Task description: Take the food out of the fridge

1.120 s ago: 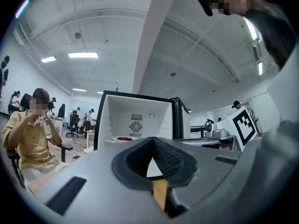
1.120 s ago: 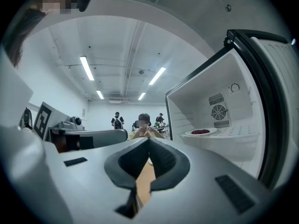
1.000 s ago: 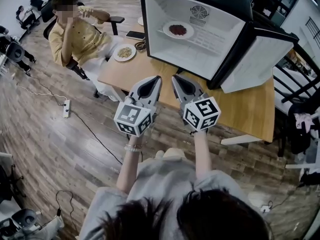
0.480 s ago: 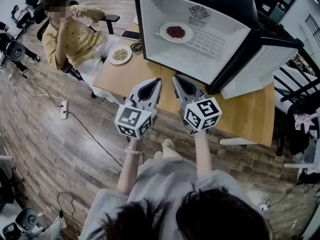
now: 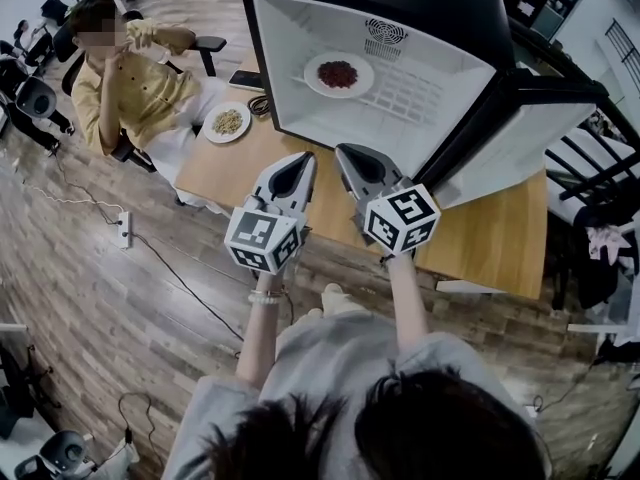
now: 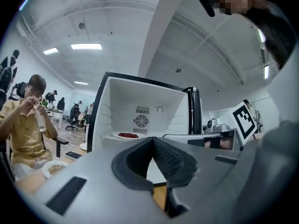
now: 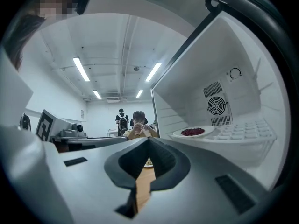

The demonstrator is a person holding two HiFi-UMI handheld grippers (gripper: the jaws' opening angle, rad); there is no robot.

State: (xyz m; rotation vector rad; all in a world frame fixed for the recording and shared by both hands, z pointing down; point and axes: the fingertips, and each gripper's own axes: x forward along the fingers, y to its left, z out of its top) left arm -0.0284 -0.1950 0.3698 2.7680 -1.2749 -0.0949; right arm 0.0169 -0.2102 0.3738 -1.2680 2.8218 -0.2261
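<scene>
Here, the left gripper and the right gripper are hovering side by side over the near edge of the wooden table, each with its jaws pressed together on nothing, pointing toward the open fridge. The plate of red food is sitting on the white shelf inside the fridge, well apart from both.

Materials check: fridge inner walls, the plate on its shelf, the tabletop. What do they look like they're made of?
White fridge liner: probably moulded plastic, smooth and matte, with ribs formed into the side walls.
Round white plate under the red food: glazed ceramic or melamine; the look leaves it open.
Tan rectangular tabletop: wood or wood-look laminate, even warm brown, low sheen.
</scene>
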